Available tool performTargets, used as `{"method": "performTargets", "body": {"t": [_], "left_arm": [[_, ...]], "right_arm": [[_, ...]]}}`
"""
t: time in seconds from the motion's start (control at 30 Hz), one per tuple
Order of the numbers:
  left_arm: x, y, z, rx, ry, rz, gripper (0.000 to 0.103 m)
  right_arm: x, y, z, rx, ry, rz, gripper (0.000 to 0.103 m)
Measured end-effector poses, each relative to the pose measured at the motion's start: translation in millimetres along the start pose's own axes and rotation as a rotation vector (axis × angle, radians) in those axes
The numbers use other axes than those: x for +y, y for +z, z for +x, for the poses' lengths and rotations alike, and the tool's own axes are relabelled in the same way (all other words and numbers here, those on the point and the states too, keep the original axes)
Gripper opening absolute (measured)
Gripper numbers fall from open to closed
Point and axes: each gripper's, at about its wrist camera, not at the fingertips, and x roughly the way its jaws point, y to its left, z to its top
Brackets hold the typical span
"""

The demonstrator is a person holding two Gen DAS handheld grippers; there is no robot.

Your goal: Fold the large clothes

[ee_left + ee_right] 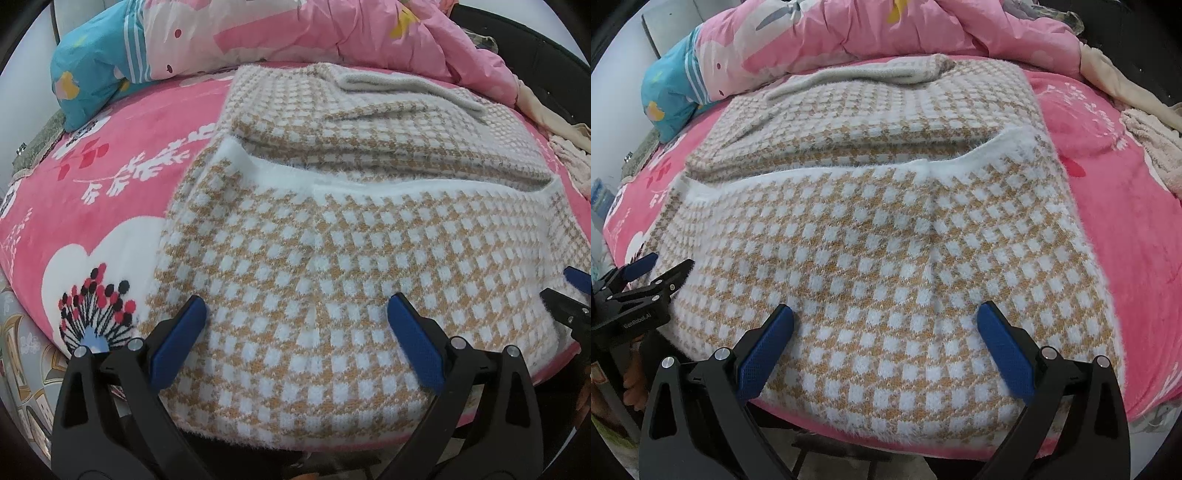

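While both claws hover spread apart at the bed's (122, 192) near edge, left claw (295, 314), right claw (884, 315), the checked sweater (886, 229) lies folded mid-bed, nothing gripped.

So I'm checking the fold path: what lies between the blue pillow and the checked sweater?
Only bare pink bedsheet between the blue pillow and the checked sweater, in the left wrist view.

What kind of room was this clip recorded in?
Most likely a bedroom: the checked knit garment lies on a bed with a pink floral blanket, a pink quilt and a blue pillow.
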Motion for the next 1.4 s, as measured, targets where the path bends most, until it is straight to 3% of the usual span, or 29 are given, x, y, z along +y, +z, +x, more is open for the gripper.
{"method": "performTargets", "body": {"t": [0.87,1.17,1.4], "left_arm": [[6.1,-1.9,-0.5,-0.004,-0.020,-0.015,0.095],[7.3,-1.1,-1.6,-0.005,-0.014,-0.019,0.095],[4.3,-1.9,-2.0,-0.003,-0.011,-0.022,0.095]], "right_arm": [[-0.5,-5.1,-1.4,-0.013,-0.006,0.002,0.097],[11.1,-0.7,-8.7,-0.015,-0.057,-0.008,0.097],[25.7,13.2,-35.6,-0.120,-0.027,-0.039,0.097]]}}
